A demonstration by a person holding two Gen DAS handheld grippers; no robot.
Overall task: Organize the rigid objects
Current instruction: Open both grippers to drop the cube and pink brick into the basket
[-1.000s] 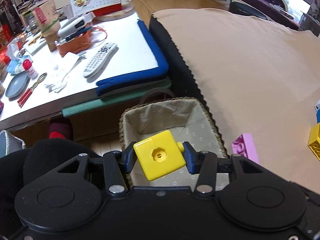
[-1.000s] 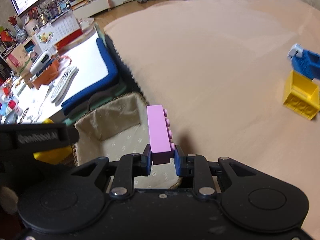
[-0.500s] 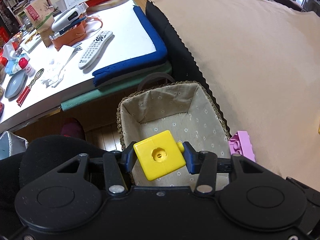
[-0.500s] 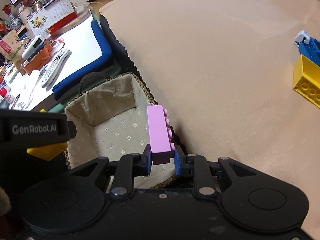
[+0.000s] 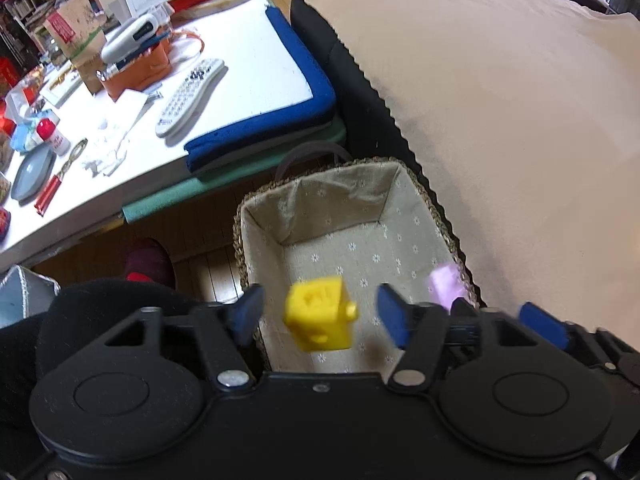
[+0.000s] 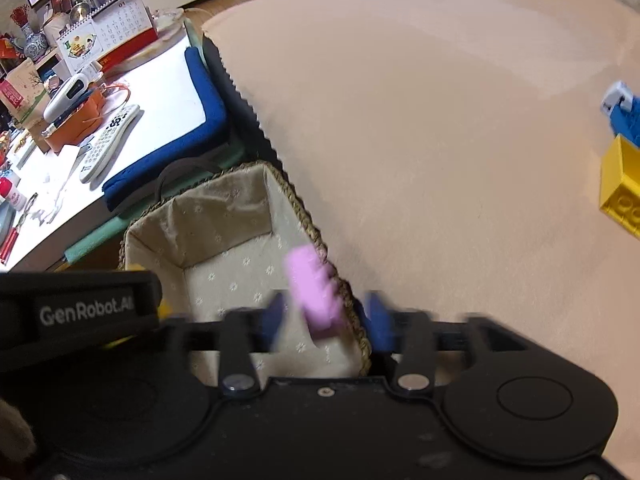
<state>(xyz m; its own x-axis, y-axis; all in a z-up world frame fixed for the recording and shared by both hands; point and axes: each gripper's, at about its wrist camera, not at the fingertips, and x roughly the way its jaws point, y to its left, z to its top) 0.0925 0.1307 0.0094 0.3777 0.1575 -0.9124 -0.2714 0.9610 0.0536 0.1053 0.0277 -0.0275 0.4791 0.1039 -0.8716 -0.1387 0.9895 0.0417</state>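
Note:
My left gripper (image 5: pixel 320 314) is open above a cloth-lined wicker basket (image 5: pixel 404 178). A yellow block (image 5: pixel 320 318) is loose between its spread fingers, blurred, over the basket floor. My right gripper (image 6: pixel 326 316) is open too, over the basket's right rim (image 6: pixel 308 216). A pink brick (image 6: pixel 314 292) is loose between its fingers, blurred and tilted. The pink brick also shows in the left wrist view (image 5: pixel 446 286), at the basket's right edge. A yellow brick (image 6: pixel 622 186) and a blue brick (image 6: pixel 624 114) lie on the beige cloth at the far right.
The basket stands on the floor between a low white table (image 5: pixel 248 52) and the beige-covered surface (image 5: pixel 500 100). On the table are a remote (image 5: pixel 188 96), an orange box (image 5: pixel 140 68), a calendar and small clutter. Blue and green mats (image 5: pixel 308 108) overhang the table's near edge.
Both grippers have opened and let go of their blocks. The yellow block and the pink brick are now loose and dropping toward the basket. Both grippers moved further over the basket.

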